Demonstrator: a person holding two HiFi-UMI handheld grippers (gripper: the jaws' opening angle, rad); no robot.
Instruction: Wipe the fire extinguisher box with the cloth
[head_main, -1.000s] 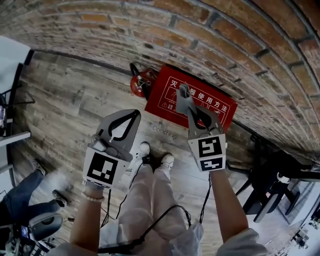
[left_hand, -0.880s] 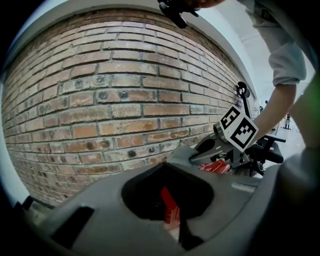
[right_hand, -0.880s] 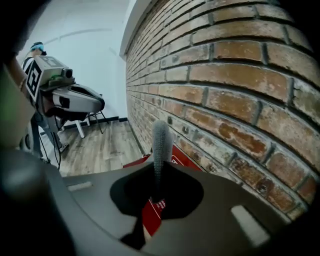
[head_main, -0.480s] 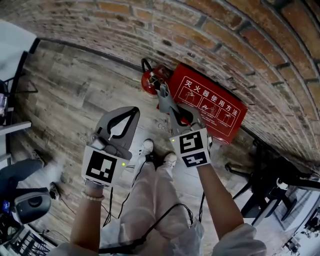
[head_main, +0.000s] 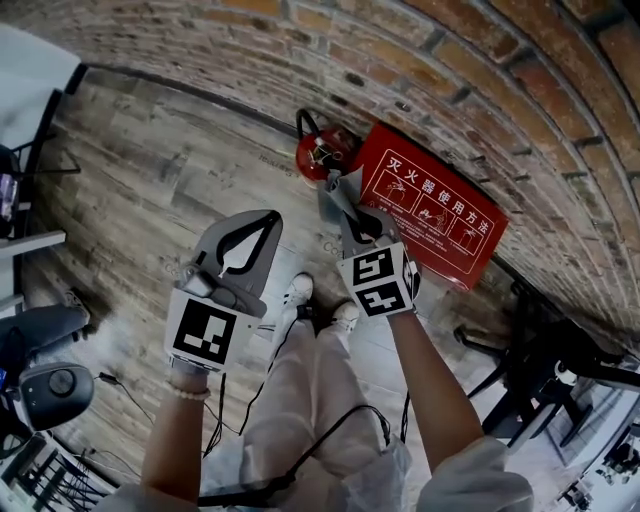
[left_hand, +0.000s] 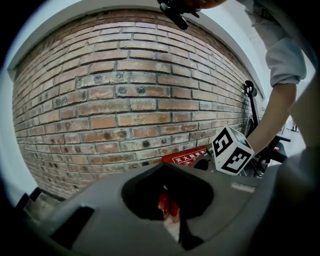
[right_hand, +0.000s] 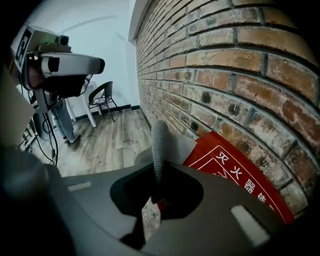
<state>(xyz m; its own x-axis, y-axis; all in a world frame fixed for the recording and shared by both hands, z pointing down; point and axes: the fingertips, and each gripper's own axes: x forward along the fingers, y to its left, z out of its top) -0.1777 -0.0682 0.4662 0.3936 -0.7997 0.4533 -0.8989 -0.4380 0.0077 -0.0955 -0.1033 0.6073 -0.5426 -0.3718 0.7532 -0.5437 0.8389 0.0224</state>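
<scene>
Currently your right gripper (head_main: 343, 200) is clamped on a soft grey cloth (right_hand: 182, 145). A ribbed fold of it stands between the jaws, beside the left edge of the flat red fire extinguisher box (head_main: 440, 215), which sits at the foot of the rough brick wall (head_main: 200, 40). Your left gripper (head_main: 268, 222) hangs over the wood-plank floor (head_main: 150, 170), jaws together and empty.

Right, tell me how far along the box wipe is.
Done: the cloth is pinched in the right gripper. In hand: it sits at the end of the fire extinguisher box nearest the extinguisher. Left: no wiped patch shows, so the labelled face may all remain. The left gripper is shut, empty.
</scene>
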